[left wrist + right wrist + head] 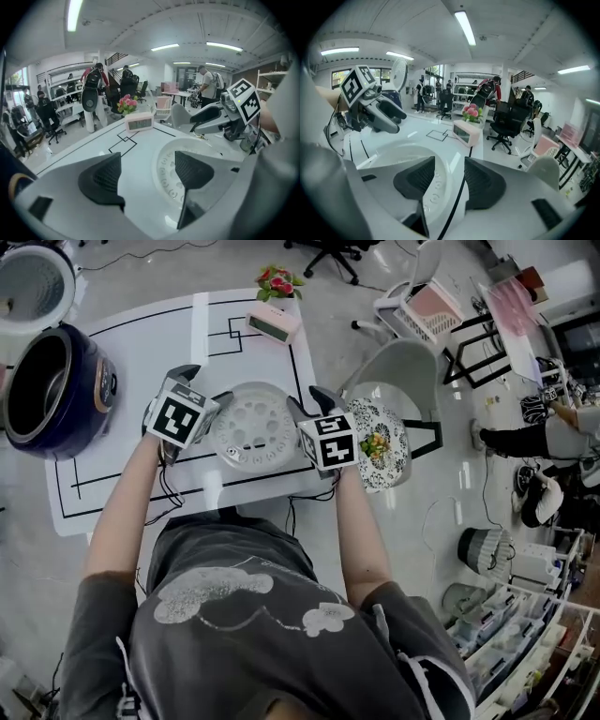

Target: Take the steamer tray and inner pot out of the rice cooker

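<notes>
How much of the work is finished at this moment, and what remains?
Done: the steamer tray lies on the table, out of the rice cooker. In hand: nothing; the left gripper and right gripper are open at its rim. Left: the inner pot, which seems to sit in the open cooker.

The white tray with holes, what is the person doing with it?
A person holds a gripper in each hand. The steamer tray is out of the cooker and lies flat on the white table. The left gripper and the right gripper sit at its two sides with their jaws apart, so neither is pinching it. The rice cooker stands open off to the left, and its inner pot seems to be inside still, so that probably comes next.
</notes>
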